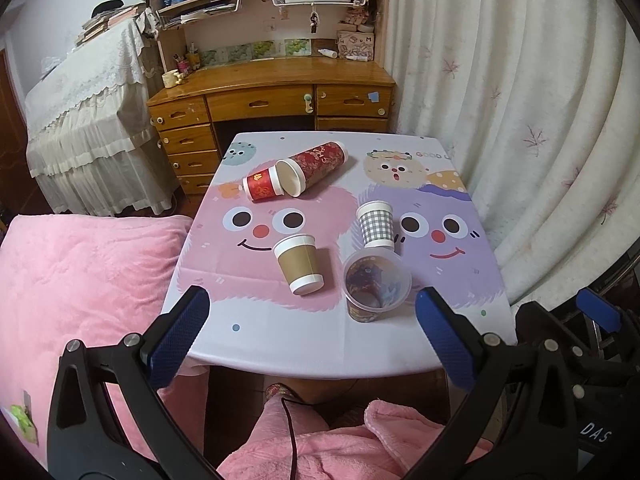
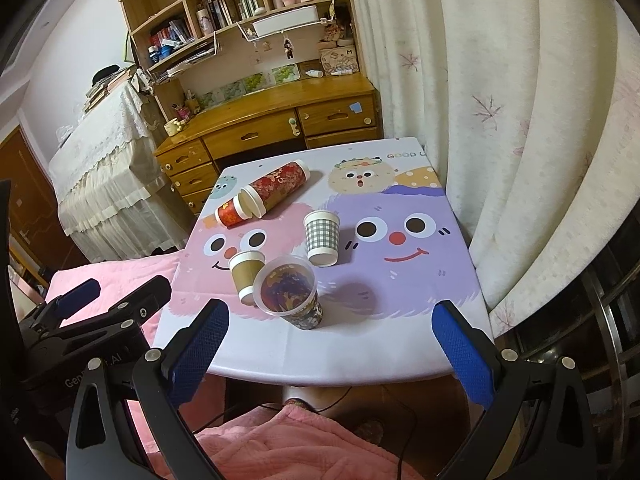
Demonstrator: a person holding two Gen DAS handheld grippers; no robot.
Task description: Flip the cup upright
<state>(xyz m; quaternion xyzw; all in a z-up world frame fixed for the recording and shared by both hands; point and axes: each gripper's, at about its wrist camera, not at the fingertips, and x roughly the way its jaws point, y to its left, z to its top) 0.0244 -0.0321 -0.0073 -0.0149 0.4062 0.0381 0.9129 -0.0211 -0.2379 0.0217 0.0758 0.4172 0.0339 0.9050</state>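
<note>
left tool [image 1: 312,336] open, empty | right tool [image 2: 330,344] open, empty, both short of tabletop [image 1: 280,344] | brown cup [image 1: 299,264] upside down near front, beside clear cup [image 1: 376,284] | likely light, crushable paper: pinch mid-wall gently

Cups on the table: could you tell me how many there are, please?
5: tall red patterned cup and small red cup lying at the far left, checked cup mid-table, brown cup and clear cup nearest.

Brown paper cup [image 1: 299,265] stands upside down, mid-table.
</note>
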